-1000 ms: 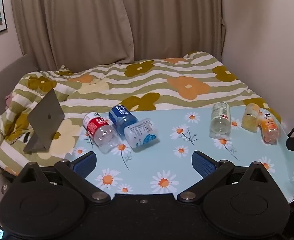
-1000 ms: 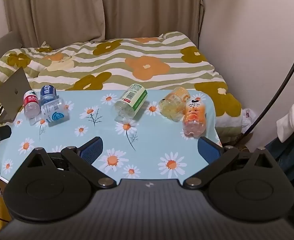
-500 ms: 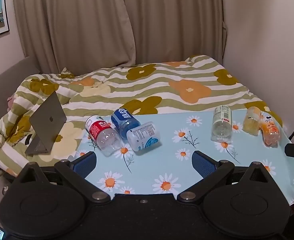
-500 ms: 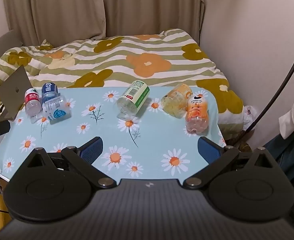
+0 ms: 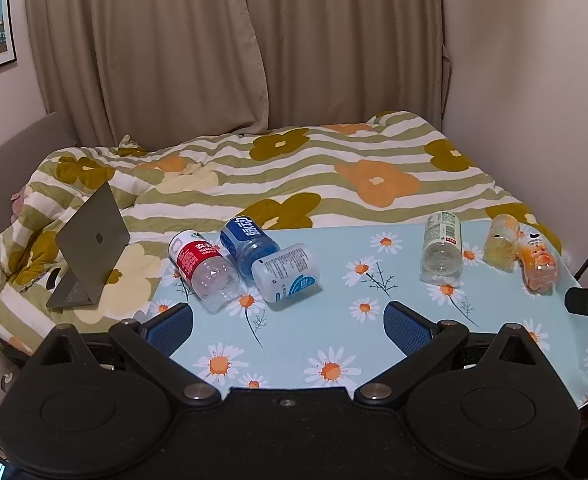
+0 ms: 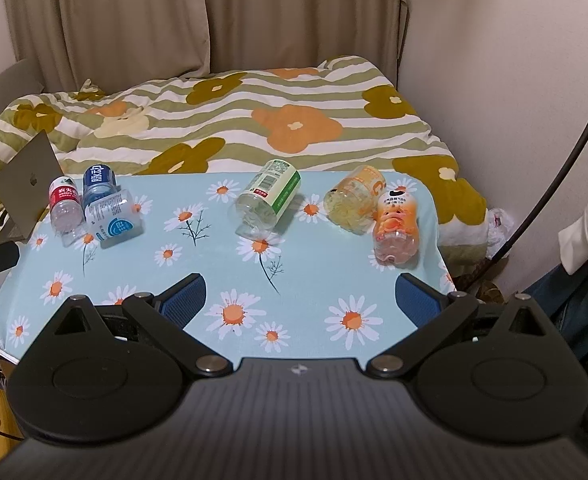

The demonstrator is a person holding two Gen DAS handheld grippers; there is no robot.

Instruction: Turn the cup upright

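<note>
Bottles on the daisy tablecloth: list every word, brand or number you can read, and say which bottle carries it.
"脉动": white characters on the blue-labelled clear plastic bottle.
"农夫": partly readable on the red-labelled clear plastic bottle; its smaller print is blurred.
"C": on the yellow-orange labelled bottle, partly hidden.
White-and-green labelled bottle: barcode and print too small to read.
White-and-blue labelled bottle: text block and round logo illegible.
Orange cartoon-labelled bottle: print illegible.
</note>
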